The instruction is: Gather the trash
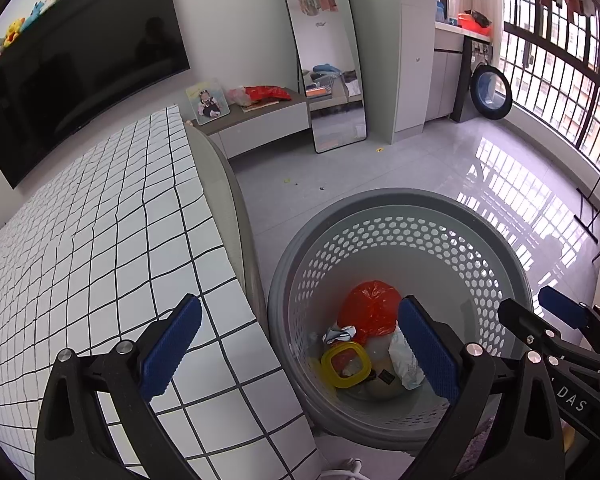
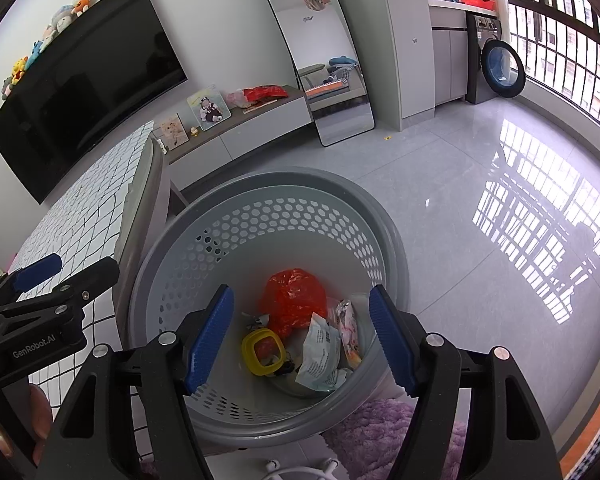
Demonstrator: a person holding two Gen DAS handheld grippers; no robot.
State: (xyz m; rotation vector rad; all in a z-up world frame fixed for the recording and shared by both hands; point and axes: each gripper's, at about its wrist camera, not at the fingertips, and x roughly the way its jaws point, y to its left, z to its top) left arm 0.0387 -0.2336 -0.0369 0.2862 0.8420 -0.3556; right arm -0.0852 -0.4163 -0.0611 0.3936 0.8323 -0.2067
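Observation:
A grey perforated basket (image 1: 400,204) stands on the floor beside the table; it also shows in the right wrist view (image 2: 276,180). Inside lie a red plastic bag (image 1: 370,306) (image 2: 294,298), a yellow ring-shaped lid (image 1: 346,364) (image 2: 262,352), white wrappers (image 2: 320,354) and a pink-printed packet (image 2: 348,330). My left gripper (image 1: 300,350) is open and empty, straddling the table edge and the basket's left rim. My right gripper (image 2: 300,340) is open and empty above the basket's opening.
A table with a white grid-patterned cloth (image 1: 100,248) lies left of the basket. A purple fluffy rug (image 2: 380,432) lies by the basket's near side. A low cabinet (image 1: 260,124) with a photo frame and a red bag, a leaning mirror (image 1: 332,80) and a washing machine (image 1: 488,88) stand farther off on the glossy floor.

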